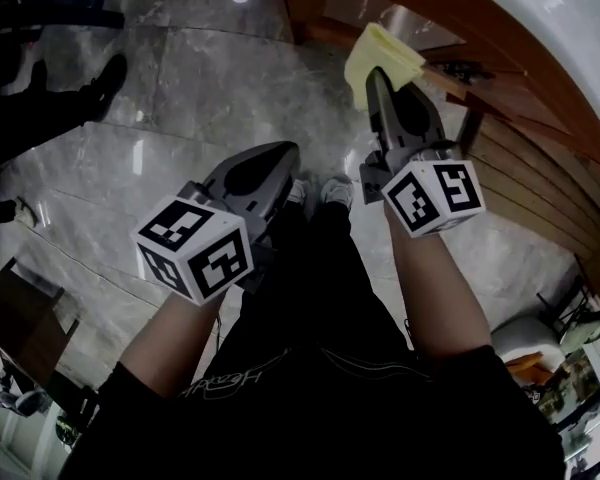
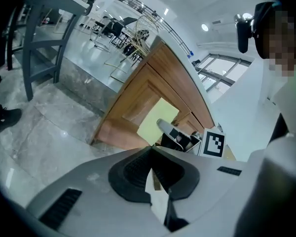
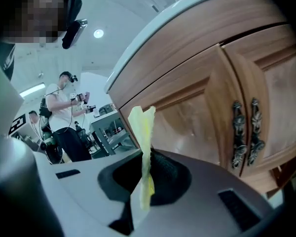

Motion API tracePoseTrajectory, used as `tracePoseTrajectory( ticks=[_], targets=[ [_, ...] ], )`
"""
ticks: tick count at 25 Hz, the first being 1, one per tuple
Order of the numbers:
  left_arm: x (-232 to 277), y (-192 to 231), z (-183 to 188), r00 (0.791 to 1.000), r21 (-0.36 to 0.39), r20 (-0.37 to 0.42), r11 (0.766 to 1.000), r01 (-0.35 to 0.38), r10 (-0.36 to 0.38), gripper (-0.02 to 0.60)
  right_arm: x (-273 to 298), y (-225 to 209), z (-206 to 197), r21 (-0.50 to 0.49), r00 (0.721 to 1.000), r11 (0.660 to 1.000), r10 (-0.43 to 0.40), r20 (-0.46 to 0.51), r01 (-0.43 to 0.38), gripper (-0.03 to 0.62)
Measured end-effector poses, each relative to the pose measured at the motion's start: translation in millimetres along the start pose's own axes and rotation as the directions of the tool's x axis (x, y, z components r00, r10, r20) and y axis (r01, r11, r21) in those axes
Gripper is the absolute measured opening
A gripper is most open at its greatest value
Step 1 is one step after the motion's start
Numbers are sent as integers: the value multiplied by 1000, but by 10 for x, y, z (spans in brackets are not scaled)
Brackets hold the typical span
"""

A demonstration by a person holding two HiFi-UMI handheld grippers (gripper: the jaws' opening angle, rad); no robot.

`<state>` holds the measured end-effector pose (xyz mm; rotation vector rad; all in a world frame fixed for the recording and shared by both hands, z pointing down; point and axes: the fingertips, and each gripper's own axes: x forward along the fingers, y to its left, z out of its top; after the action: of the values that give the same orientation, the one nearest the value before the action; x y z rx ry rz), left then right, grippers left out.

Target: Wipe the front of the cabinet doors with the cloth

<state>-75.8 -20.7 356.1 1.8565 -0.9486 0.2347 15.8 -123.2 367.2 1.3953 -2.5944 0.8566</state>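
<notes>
The right gripper (image 3: 145, 168) has its fingers pinched on a thin yellow cloth (image 3: 141, 127), raised at the brown wooden cabinet doors (image 3: 187, 115), far right. The left gripper (image 2: 151, 156) has its fingers closed together, empty, above the grey marble floor (image 2: 44, 132).

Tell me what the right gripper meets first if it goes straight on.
Probably the brown wooden cabinet door, left of its dark metal handles. The yellow cloth clamped in the right gripper would touch it first; the gap is unclear.

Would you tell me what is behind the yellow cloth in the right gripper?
Behind the thin yellow cloth, clamped in the right gripper, is a brown wooden cabinet door; the patch it covers is hidden.
</notes>
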Motion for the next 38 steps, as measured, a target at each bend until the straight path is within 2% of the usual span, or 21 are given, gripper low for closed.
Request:
tracePoseTrajectory(
  ticks=[10, 20, 29, 38],
  targets=[
    [-427, 507, 3, 990, -112, 93, 989, -93, 103, 6, 719, 426, -116, -75, 993, 992, 95, -63, -100, 41],
    [-589, 771, -56, 979, -188, 134, 974, -128, 154, 6, 1064, 497, -180, -111, 992, 988, 98, -81, -107, 41],
    [-537, 759, -88, 984, -184, 114, 976, -117, 139, 6, 1131, 470, -93, -103, 997, 992, 66, -38, -70, 41],
    [-353, 615, -87, 993, -139, 73, 986, -87, 97, 6, 1025, 225, -46, -83, 1000, 997, 3, -7, -4, 41]
  ],
)
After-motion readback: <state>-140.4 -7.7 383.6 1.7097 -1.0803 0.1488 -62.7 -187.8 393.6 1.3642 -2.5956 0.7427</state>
